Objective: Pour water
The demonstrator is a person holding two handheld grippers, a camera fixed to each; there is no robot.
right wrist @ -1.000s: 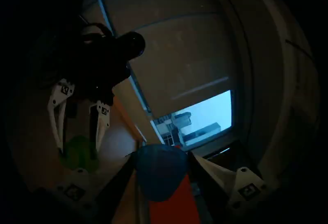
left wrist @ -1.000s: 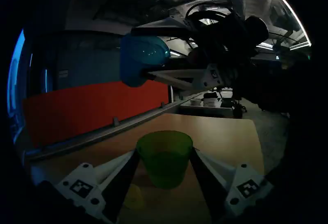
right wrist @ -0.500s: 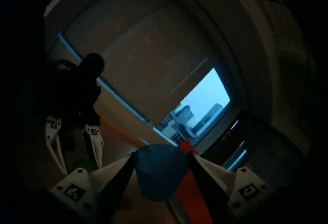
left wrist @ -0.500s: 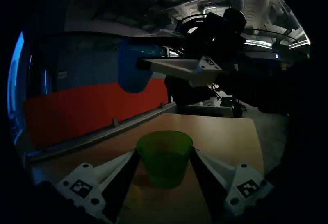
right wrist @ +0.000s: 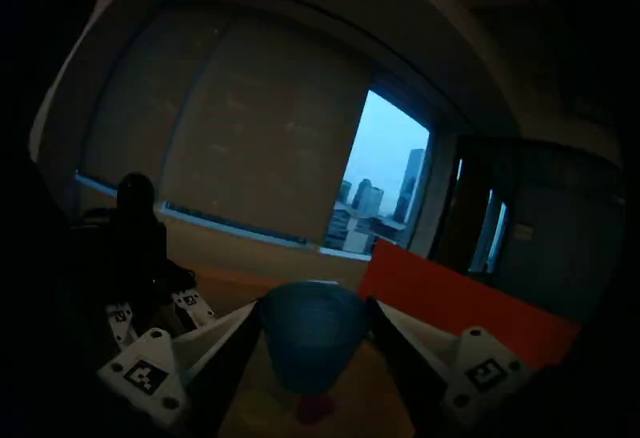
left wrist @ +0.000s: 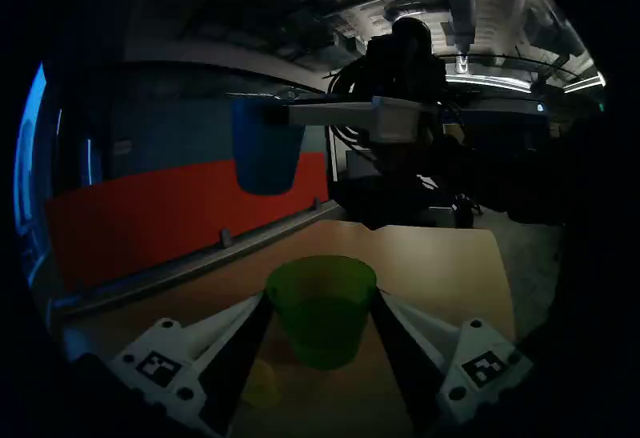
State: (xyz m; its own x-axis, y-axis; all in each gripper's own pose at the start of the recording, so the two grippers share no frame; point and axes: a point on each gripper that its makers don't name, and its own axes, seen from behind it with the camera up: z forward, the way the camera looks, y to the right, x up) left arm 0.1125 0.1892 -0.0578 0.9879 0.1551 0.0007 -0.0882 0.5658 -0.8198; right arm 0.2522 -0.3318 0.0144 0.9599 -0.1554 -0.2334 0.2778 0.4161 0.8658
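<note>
In the left gripper view a green cup (left wrist: 322, 308) stands upright on the wooden table (left wrist: 432, 258), and my left gripper (left wrist: 320, 334) is shut on it with a finger on each side. Above and beyond it hangs a blue cup (left wrist: 266, 146), upright in the air, held by my right gripper (left wrist: 276, 114), which reaches in from the right. In the right gripper view the blue cup (right wrist: 312, 342) sits upright between the fingers of my right gripper (right wrist: 314, 346), which is shut on it. My left gripper (right wrist: 156, 310) appears low at the left there.
A red panel (left wrist: 176, 210) with a metal rail (left wrist: 240, 246) runs along the table's far side. A small yellow object (left wrist: 260, 382) lies on the table by my left finger. A window (right wrist: 384, 178) and a roller blind (right wrist: 232, 158) fill the far wall. A dark person (left wrist: 408, 118) stands behind the right gripper.
The blue cup has swung from tilted on its side back to upright, still held above the green cup. The green cup and left gripper have stayed in place.
</note>
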